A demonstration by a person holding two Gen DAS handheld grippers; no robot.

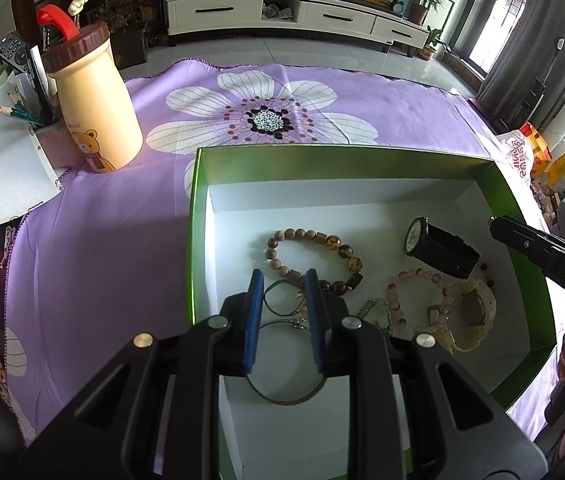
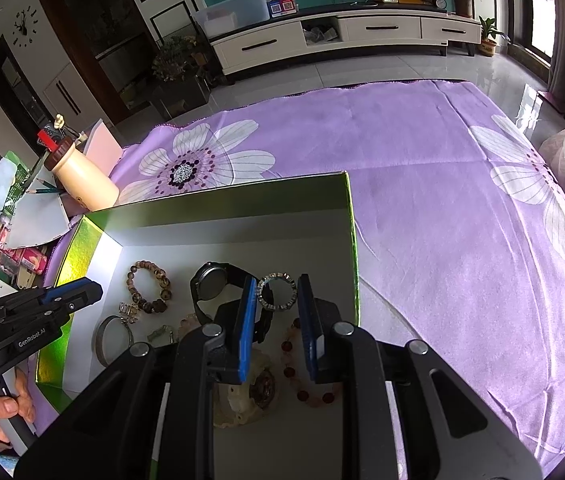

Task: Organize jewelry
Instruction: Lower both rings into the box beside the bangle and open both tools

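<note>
Box: a green cardboard box with a white inside (image 1: 198, 216) lies open on the purple flowered cloth (image 1: 94, 240) covering the table.
Left gripper (image 1: 284, 280): it hangs over the box's 7 o'clock corner; its blue-padded fingers (image 1: 256, 312) stand narrow, nothing pressed between them.
Right gripper (image 2: 274, 284): it hangs over the box's 4 o'clock side, fingers narrow and gripping nothing.
Jewelry: a brown wooden bead bracelet (image 1: 314, 256) lies near the middle; a thin metal bangle (image 1: 286, 396) lies toward 6 o'clock; a black-strapped watch (image 1: 442, 248) lies at 2 o'clock; a pink bead bracelet (image 1: 398, 292) touches a cream plastic watch (image 1: 474, 312) at 4 o'clock.
Ring piece: a silver studded ring (image 2: 276, 292) lies just beside the black watch.
Bottle: a cream bear-printed bottle (image 1: 94, 108) stands at 10 o'clock, outside the box.
</note>
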